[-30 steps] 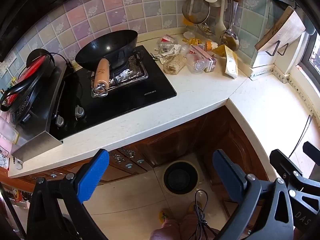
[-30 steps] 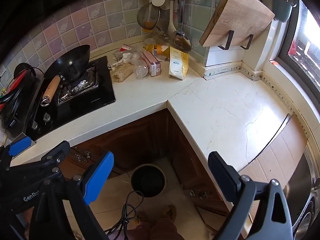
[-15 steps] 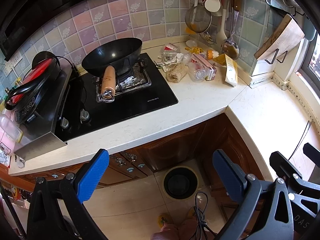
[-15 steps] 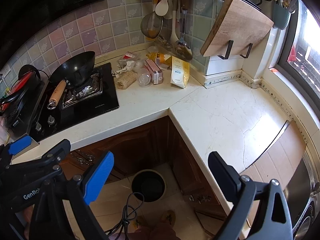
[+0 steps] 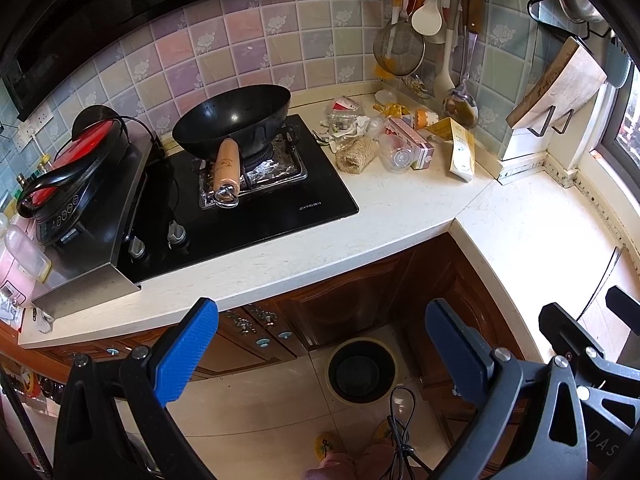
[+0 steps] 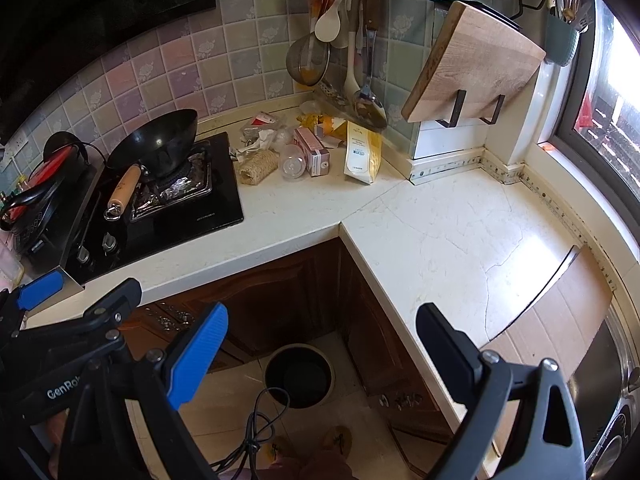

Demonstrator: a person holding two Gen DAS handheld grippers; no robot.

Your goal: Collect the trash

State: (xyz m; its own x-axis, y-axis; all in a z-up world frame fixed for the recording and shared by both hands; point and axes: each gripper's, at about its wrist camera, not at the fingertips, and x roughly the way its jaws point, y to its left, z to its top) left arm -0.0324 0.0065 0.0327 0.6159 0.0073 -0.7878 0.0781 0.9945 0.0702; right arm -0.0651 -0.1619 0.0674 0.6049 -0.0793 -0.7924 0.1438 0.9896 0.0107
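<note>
Front counter (image 5: 384, 216) bare; wok (image 5: 236, 120) blocks left.

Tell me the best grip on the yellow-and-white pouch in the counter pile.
Take the yellow-and-white pouch across its narrow width near the lower end, coming from the open counter in front. It lies flat-faced, leaning back toward the corner, with the pink carton to its left, so the right gripper, open, probably has the clearer line.

Inspector A: Daylight enters from the window (image 6: 608, 92) at right, blown out to white glare. The countertop (image 6: 452, 232) beneath is brightly washed.

Inspector B: Confirmed. The range hood (image 5: 120, 4) and the cabinets (image 5: 352, 300) below sit in deep shadow. Fisheye bending is strong at all edges, with black corner vignetting. Centre detail is sharp.
</note>
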